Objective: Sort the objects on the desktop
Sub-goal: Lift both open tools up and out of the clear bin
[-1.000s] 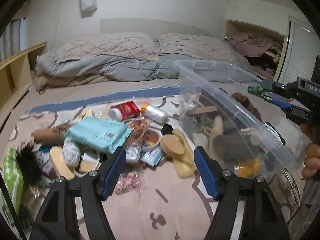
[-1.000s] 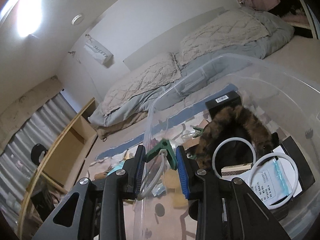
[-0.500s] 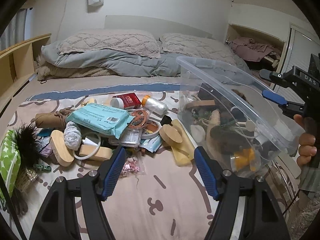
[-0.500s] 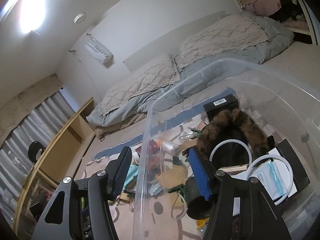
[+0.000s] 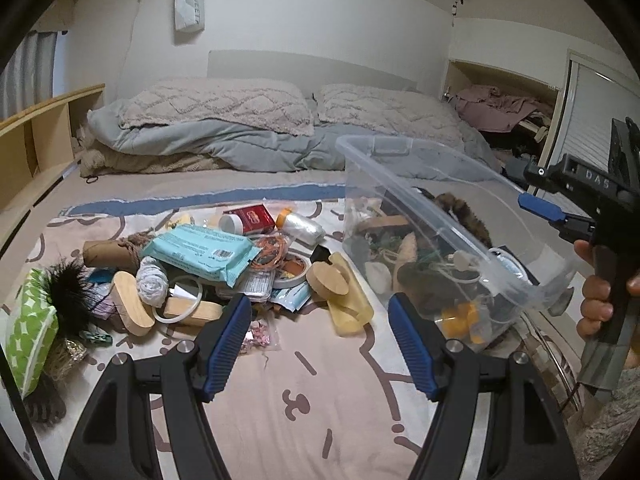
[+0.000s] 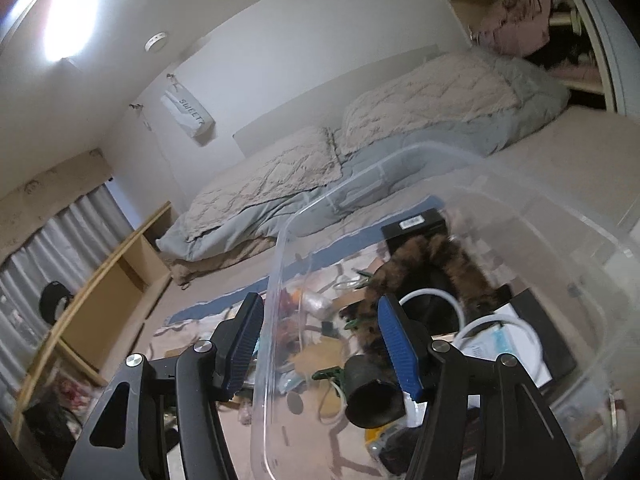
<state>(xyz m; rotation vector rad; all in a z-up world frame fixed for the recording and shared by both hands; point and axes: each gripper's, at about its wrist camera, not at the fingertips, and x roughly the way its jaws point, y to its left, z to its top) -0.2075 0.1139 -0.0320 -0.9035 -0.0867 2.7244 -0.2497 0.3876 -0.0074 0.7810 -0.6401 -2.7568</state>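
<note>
A clear plastic bin (image 5: 404, 184) stands on the bed at the right, holding a furry brown piece (image 5: 464, 216), white rings and other items. A heap of loose objects lies left of it: a teal wipes pack (image 5: 200, 250), a red box (image 5: 252, 218), wooden pieces (image 5: 328, 278), a white ring (image 5: 176, 300). My left gripper (image 5: 320, 336) is open and empty, above the sheet in front of the heap. My right gripper (image 6: 320, 340) is open, its jaws on either side of the bin's near rim (image 6: 272, 280); it also shows in the left wrist view (image 5: 560, 216). A green clip (image 6: 332, 374) lies in the bin.
Pillows and a grey duvet (image 5: 224, 136) lie at the head of the bed. A wooden shelf (image 5: 36, 140) runs along the left. A green patterned pouch (image 5: 28, 332) and black feathers (image 5: 68, 284) lie at the heap's left edge. A closet (image 5: 516, 116) is at the right.
My right gripper has opened and let go of the green clip with its white cord, which has dropped into the bin. My left gripper has pulled back from the heap.
</note>
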